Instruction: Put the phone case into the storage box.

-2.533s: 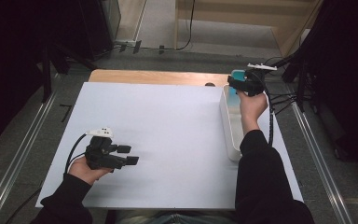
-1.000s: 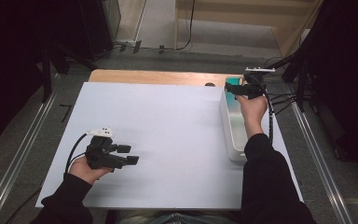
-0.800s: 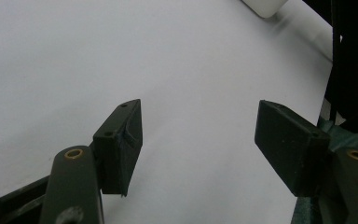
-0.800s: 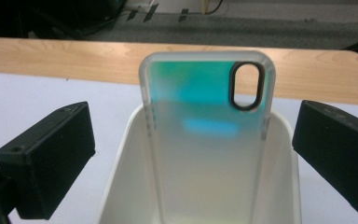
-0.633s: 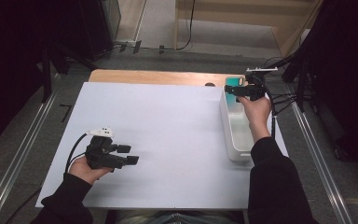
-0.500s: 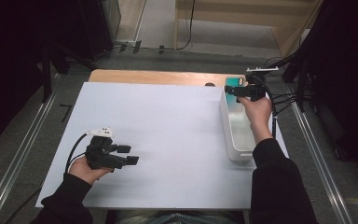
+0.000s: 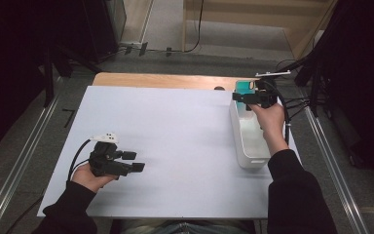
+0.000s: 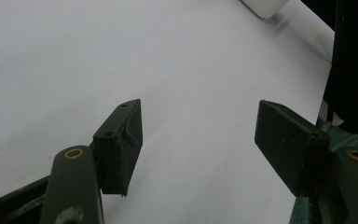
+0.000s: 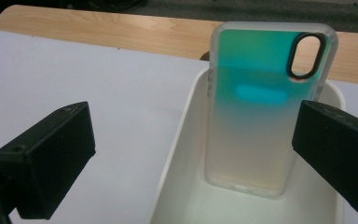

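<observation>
frosted teal phone case (image 9: 265, 107) upright in glossy white bin (image 9: 177, 186).

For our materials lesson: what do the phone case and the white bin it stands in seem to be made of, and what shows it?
Phone case: probably translucent frosted plastic or silicone; soft matte teal-to-clear fade, with the bin showing through its lower part.
White bin: likely moulded plastic; smooth, slightly glossy walls and a rounded rim.

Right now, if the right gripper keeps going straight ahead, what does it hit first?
Most likely the phone case leaning upright against the far end of the white bin; it stands between the open fingers, though depth is uncertain.
</observation>
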{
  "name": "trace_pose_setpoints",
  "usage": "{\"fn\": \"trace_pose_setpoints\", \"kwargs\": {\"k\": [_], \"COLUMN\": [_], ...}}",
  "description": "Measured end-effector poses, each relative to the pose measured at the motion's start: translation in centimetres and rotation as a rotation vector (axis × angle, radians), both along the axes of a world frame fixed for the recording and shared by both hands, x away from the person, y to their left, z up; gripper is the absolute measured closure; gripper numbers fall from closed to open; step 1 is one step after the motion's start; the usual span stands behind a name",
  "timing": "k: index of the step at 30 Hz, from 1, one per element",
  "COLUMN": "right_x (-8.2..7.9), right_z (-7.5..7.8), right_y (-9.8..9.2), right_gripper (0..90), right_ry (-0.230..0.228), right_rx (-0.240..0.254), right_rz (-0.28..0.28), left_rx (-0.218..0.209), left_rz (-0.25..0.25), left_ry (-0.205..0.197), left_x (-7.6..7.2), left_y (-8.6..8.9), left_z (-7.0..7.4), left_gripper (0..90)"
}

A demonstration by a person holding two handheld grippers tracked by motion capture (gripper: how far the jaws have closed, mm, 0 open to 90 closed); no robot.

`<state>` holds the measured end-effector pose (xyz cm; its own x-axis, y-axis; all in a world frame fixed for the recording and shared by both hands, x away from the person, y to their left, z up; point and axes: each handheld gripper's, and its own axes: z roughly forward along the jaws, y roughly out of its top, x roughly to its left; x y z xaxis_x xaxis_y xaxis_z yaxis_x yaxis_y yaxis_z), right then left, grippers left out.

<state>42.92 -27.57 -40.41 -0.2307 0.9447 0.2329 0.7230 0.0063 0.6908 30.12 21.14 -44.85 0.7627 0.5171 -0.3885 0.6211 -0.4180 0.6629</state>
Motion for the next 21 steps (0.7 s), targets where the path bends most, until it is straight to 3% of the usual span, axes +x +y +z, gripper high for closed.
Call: {"fn": "trace_pose_setpoints", "kwargs": {"k": [21], "right_x": [-2.9], "right_z": [1.1], "right_y": [2.6], "right_gripper": [0.0], "right_ry": [-0.02], "right_rx": [0.031], "right_rz": [0.145], "left_rx": [0.0], "left_rz": [0.002], "left_ry": [0.004], "left_x": [0.0], "left_y": [0.0], "left_z": [0.0], "left_gripper": [32.2]}}
